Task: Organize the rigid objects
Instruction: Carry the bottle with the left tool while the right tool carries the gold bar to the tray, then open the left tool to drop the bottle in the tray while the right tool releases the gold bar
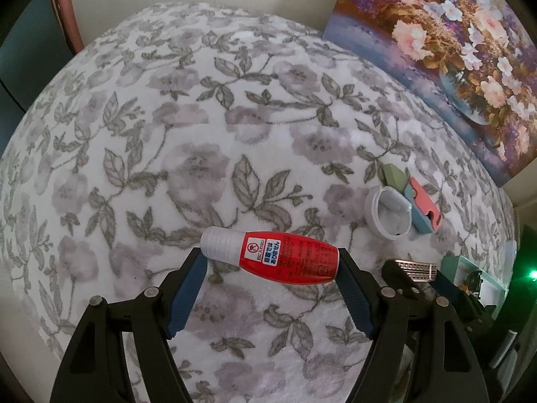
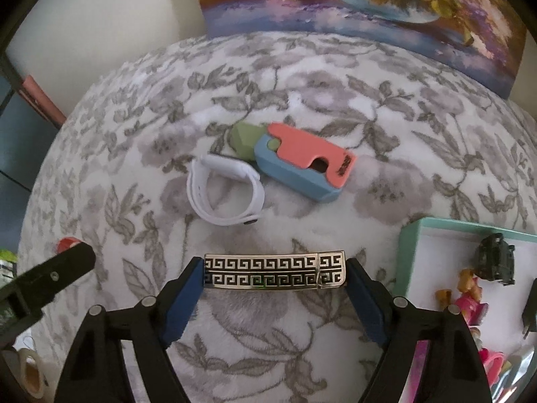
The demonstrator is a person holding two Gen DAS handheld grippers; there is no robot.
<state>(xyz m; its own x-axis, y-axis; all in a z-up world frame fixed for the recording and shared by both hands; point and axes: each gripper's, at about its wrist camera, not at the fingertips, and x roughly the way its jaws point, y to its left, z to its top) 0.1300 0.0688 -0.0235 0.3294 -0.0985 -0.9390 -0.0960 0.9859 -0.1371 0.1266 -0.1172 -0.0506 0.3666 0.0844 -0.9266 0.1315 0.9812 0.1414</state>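
My left gripper (image 1: 271,260) is shut on a red bottle (image 1: 288,258) with a white cap, held crosswise by its two ends just above the floral blanket (image 1: 201,134). My right gripper (image 2: 274,268) has a flat metal bar (image 2: 274,270) with a black key pattern crosswise between its blue pads, and both pads touch its ends. In the left wrist view the same metal bar (image 1: 412,270) shows at the right. The right wrist view catches one black finger of the left gripper at the left edge, with a bit of the red bottle (image 2: 65,243) above it.
A white strap (image 2: 228,194), a pink and blue case (image 2: 302,168) and a green piece (image 2: 243,137) lie together on the blanket beyond the bar. At the right stands a teal tray (image 2: 407,252) with small toys. A flower painting (image 2: 369,0) leans on the wall behind.
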